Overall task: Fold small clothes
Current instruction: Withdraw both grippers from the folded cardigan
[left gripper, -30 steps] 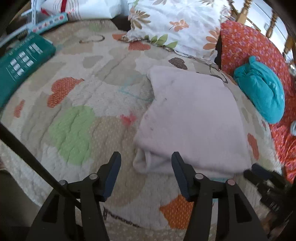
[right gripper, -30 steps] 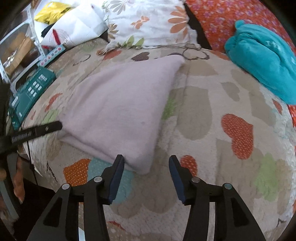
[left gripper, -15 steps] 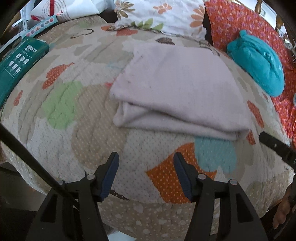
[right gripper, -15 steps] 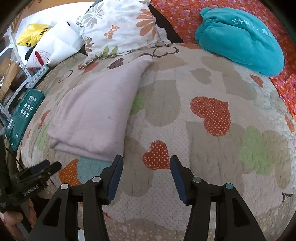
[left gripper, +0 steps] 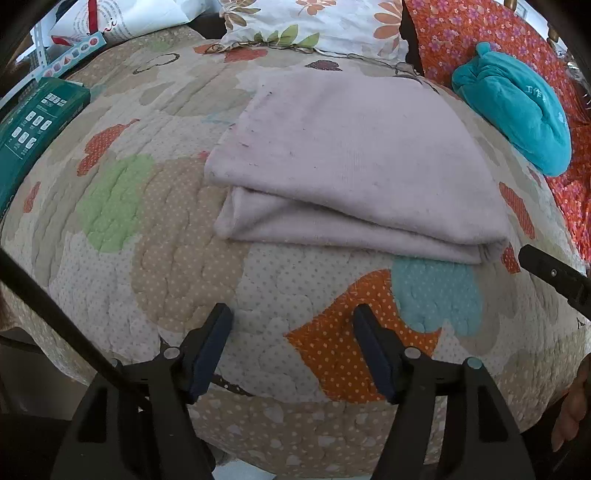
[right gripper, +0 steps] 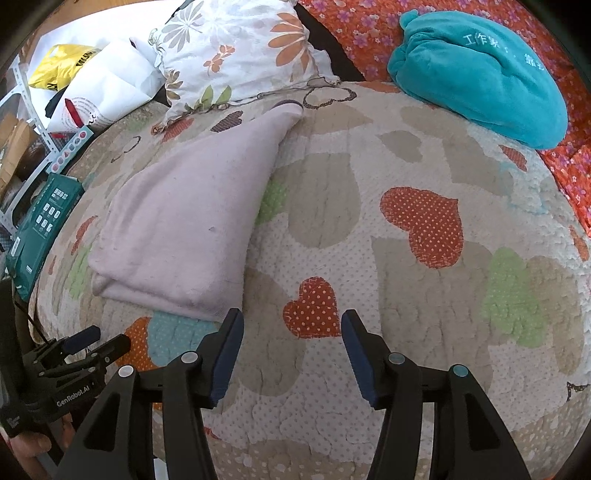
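Note:
A pale pink folded garment (left gripper: 351, 158) lies flat on the heart-patterned quilt (left gripper: 177, 266), its layered fold edge facing me. It also shows in the right wrist view (right gripper: 184, 229), left of centre. My left gripper (left gripper: 291, 325) is open and empty, held back from the garment's near edge over the quilt. My right gripper (right gripper: 291, 328) is open and empty, over the quilt just right of the garment's near corner. The left gripper also shows at the lower left of the right wrist view (right gripper: 96, 341).
A folded teal garment (right gripper: 480, 74) lies on the orange floral cover (left gripper: 517, 33) at the right. A floral pillow (right gripper: 236, 51) sits behind the pink garment. A green box (left gripper: 33, 129) and white bags (right gripper: 107, 88) lie at the left. The quilt's front edge (left gripper: 295, 424) is just below my grippers.
Both grippers have drawn back from the pink garment toward the quilt's front edge, open and empty throughout. The garment lies folded where it was.

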A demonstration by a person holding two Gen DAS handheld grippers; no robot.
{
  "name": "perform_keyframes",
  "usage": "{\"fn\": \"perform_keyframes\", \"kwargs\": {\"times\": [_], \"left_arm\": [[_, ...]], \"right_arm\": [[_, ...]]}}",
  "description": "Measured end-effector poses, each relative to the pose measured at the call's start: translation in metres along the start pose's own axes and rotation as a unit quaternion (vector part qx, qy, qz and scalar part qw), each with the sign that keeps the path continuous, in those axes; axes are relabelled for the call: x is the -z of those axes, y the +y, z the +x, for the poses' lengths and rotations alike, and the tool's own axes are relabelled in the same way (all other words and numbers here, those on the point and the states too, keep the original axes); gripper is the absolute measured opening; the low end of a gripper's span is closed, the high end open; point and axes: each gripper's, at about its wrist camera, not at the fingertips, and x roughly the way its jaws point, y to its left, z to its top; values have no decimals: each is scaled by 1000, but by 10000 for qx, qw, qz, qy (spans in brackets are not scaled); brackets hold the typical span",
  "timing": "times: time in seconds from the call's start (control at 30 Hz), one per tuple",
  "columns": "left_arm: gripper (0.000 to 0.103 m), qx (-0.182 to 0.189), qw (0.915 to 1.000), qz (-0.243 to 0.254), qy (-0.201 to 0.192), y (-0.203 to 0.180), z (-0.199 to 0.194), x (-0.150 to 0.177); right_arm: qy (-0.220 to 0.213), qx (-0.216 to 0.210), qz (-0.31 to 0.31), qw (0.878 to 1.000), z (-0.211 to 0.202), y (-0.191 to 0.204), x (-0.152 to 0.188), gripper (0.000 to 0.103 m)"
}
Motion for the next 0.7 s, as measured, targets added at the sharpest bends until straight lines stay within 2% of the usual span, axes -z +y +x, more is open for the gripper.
{"fn": "perform_keyframes", "kwargs": {"times": [0.7], "left_arm": [[76,-1,10000,8,10,-4,2,2]], "right_arm": [[122,-4,-11,9999,11,2,0,61]]}}
